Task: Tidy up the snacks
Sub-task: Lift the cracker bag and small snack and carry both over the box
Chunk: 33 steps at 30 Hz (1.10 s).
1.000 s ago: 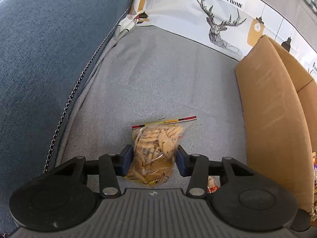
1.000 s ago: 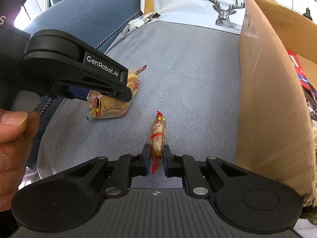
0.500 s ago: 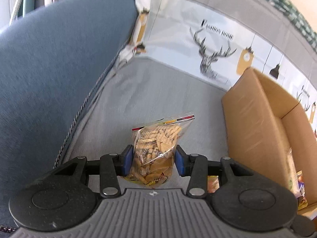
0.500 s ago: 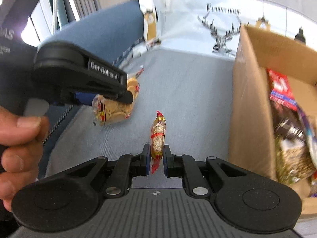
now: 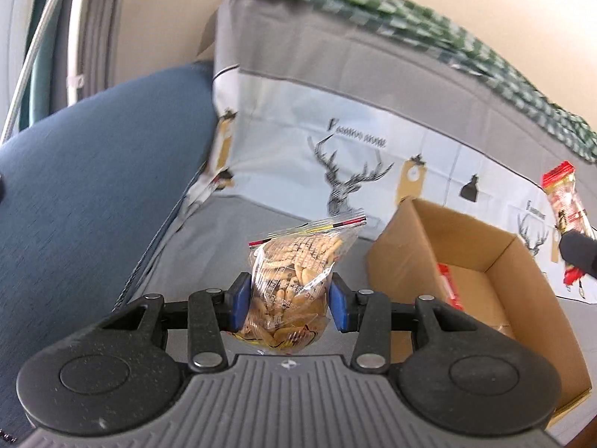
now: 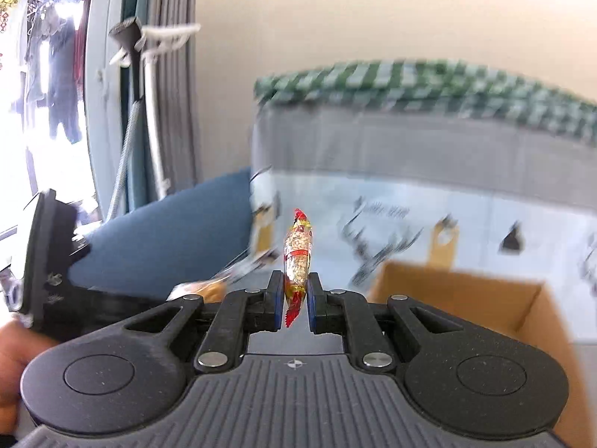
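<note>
Grey sofa (image 5: 209,246) cushions with a deer-print cover fill the background. Left gripper (image 5: 285,304) is clamped on a clear cracker bag (image 5: 294,283), held above the seat. Right gripper (image 6: 293,300) pinches a thin red-ended snack stick (image 6: 297,257). Both are lifted but not yet dropped in. To the right, the open box (image 5: 406,261) already holds a red packet (image 5: 449,287), possibly more.

bright daylight from the blown-out window (image 6: 22,74); right view motion-blurred, fisheye-curved edges.
</note>
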Each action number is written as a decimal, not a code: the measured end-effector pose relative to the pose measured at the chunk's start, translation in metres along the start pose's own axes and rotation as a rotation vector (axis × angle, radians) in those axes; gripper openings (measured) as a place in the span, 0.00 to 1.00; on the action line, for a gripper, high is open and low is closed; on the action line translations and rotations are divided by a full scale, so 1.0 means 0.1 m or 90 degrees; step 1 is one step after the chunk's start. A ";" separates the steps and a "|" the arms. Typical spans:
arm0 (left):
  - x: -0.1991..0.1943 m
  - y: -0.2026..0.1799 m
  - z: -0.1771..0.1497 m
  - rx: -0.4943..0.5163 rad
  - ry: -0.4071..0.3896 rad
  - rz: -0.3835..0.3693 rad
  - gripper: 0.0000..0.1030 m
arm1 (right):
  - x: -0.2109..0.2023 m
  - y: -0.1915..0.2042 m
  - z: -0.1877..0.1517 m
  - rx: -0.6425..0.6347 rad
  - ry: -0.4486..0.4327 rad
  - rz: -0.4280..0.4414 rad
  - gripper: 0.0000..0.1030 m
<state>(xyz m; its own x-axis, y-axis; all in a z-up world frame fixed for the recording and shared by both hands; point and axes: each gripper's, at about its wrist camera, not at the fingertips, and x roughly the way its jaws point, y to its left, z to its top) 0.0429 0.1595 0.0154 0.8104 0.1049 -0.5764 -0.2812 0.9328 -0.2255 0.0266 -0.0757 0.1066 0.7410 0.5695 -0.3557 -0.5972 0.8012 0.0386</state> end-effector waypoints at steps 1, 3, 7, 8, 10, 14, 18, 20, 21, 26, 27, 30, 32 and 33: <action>0.00 -0.05 0.00 0.005 -0.006 -0.005 0.46 | -0.05 -0.10 0.00 -0.001 -0.009 -0.011 0.13; 0.01 -0.13 0.01 0.012 -0.016 -0.015 0.46 | -0.08 -0.31 -0.05 0.011 -0.018 -0.035 0.13; 0.04 -0.31 0.02 0.016 -0.033 -0.040 0.46 | -0.10 -0.65 -0.29 0.055 0.008 -0.070 0.12; 0.05 -0.35 0.02 0.016 -0.037 -0.047 0.46 | -0.09 -0.72 -0.33 0.060 0.018 -0.075 0.12; 0.07 -0.45 0.04 0.013 -0.049 -0.062 0.46 | -0.12 -0.82 -0.37 0.060 0.016 -0.088 0.12; 0.10 -0.64 0.05 0.007 -0.070 -0.088 0.46 | -0.19 -1.02 -0.43 0.068 0.003 -0.117 0.12; 0.16 -0.86 0.05 0.010 -0.082 -0.114 0.46 | -0.27 -1.19 -0.49 0.078 -0.004 -0.148 0.12; 0.18 -0.96 0.04 0.019 -0.087 -0.125 0.46 | -0.28 -1.26 -0.51 0.083 -0.005 -0.160 0.12; 0.20 -1.01 0.04 0.022 -0.089 -0.130 0.46 | -0.29 -1.29 -0.52 0.084 -0.003 -0.166 0.12; 0.27 -1.24 0.02 0.034 -0.096 -0.157 0.46 | -0.30 -1.42 -0.58 0.083 0.000 -0.189 0.13; 0.28 -1.27 0.02 0.036 -0.096 -0.163 0.46 | -0.30 -1.44 -0.58 0.083 0.002 -0.193 0.13; 0.31 -1.39 -0.01 0.040 -0.099 -0.177 0.46 | -0.30 -1.50 -0.60 0.086 0.004 -0.203 0.13; 0.33 -1.46 -0.02 0.042 -0.099 -0.186 0.46 | -0.30 -1.52 -0.60 0.090 0.004 -0.205 0.13; 0.35 -1.48 -0.02 0.042 -0.099 -0.191 0.46 | -0.29 -1.54 -0.61 0.091 0.005 -0.207 0.13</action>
<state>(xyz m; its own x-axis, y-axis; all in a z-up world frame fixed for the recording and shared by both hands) 0.1113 0.0240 0.0271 0.9219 -0.1307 -0.3648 0.0107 0.9496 -0.3132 0.0780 -0.2266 0.0546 0.8827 0.2798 -0.3775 -0.2814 0.9582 0.0520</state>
